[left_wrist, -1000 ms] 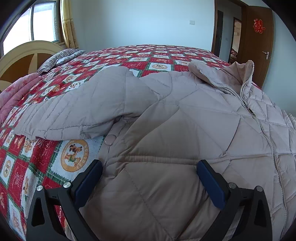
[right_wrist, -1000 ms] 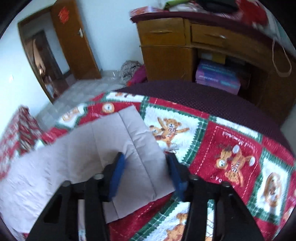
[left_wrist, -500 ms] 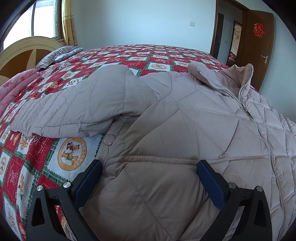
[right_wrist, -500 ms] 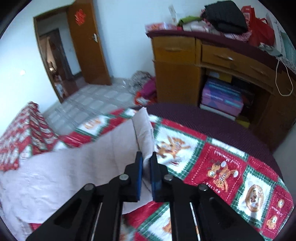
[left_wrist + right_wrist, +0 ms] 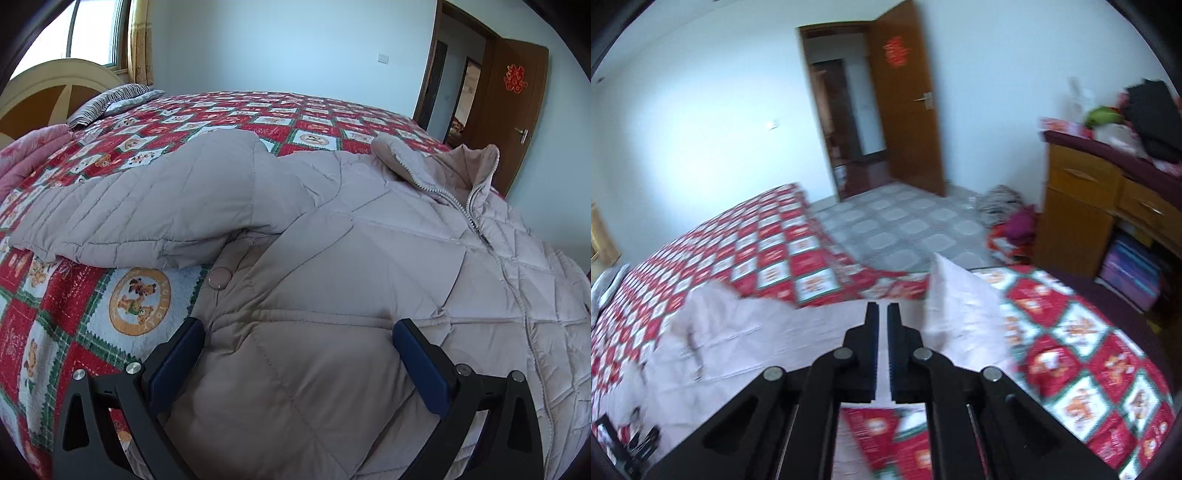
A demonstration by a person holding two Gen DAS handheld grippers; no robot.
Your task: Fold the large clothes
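**Sleeve lifted at one side, body of the jacket straddled at the other**

A beige quilted jacket (image 5: pixel 332 295) lies spread, front up and zipped, on a bed covered by a red, green and white teddy-bear quilt (image 5: pixel 140 306). Its collar points toward the far right, near the open wooden door (image 5: pixel 517 122); its left sleeve (image 5: pixel 140 218) stretches out over the quilt toward the left, with a round snap button (image 5: pixel 219 277) showing just below the armpit.

The left gripper (image 5: pixel 297 354) hovers low over the jacket's near hem area with its blue pads spread wide; fabric lies between them, but the pads do not press on it.

The right wrist view is motion-blurred. The right gripper (image 5: pixel 882 347) has its jaws nearly together and closing, pinching pale fabric of the jacket (image 5: pixel 775 339); a fold of it (image 5: pixel 960 295) stands up just right of the fingers. Beyond lie the tiled floor (image 5: pixel 905 229) and, at far right, a wooden desk (image 5: pixel 1078 206) piled with clutter.
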